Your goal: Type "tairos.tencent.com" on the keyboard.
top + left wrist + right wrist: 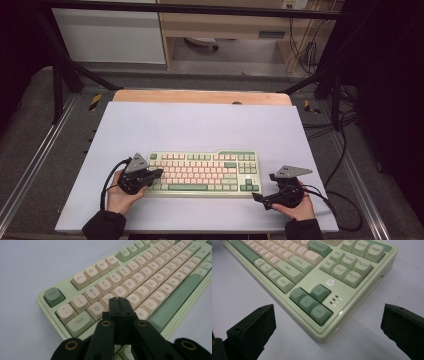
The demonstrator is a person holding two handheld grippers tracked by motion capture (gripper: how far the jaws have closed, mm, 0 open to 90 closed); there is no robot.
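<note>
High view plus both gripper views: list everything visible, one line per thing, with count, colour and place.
keyboard: 1, pale green with cream and darker green keys, near middle of the sheet
sheet: 1, white, covering the table
table: 1, wooden, edge visible beyond the sheet
frame: 1, black, around the table
cables: several, black, on the floor at right
left gripper: 1, black, fingers shut, tips over the keyboard's left-end letter keys
right gripper: 1, black, fingers open, by the keyboard's near right corner
hands: 2, dark sleeves, bottom edge
</note>
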